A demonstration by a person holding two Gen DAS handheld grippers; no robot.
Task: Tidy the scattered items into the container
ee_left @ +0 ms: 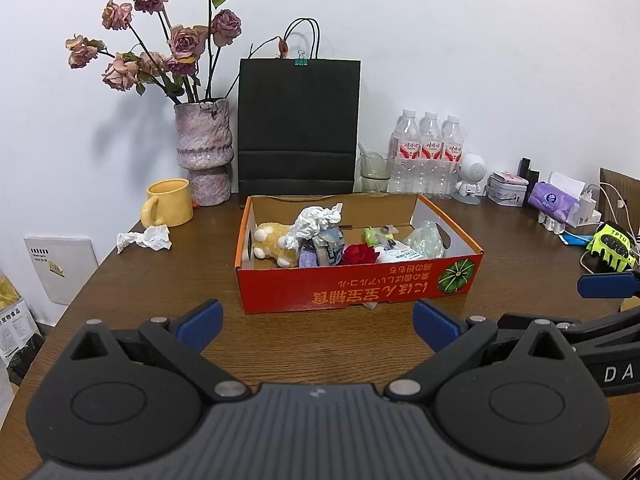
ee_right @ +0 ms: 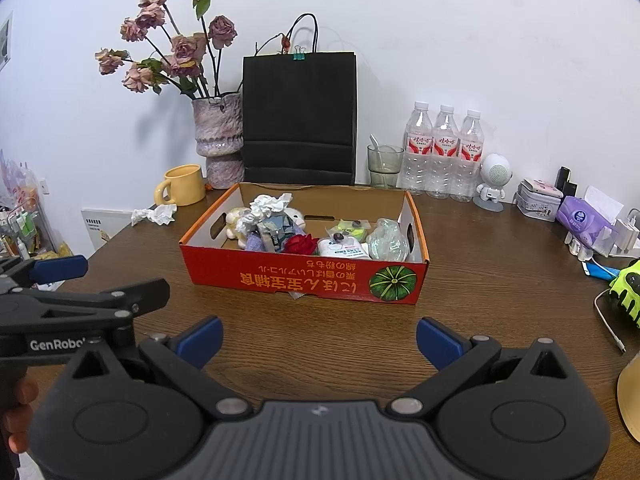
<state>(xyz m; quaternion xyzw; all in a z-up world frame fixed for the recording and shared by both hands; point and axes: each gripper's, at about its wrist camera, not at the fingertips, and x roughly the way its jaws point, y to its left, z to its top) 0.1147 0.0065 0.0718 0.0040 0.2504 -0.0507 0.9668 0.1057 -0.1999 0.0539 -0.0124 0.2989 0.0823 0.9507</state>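
Red box (ee_left: 356,286) ahead of left claw (ee_left: 318,326) (empty), tissue (ee_left: 145,239) outside

Container: we see a shallow red cardboard box (ee_left: 360,286) with a printed pumpkin, open-topped, mid-table.
Contents: we count a plush toy (ee_left: 274,243), crumpled white paper (ee_left: 316,220), and a red fabric rose (ee_left: 359,254) inside.
Stray: a crumpled white tissue (ee_left: 145,238) lies left of the box.

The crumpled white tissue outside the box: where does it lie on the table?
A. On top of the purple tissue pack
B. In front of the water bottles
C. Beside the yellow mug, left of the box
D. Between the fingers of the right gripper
C: the crumpled white tissue lies on the table next to the yellow mug, left of the red box.
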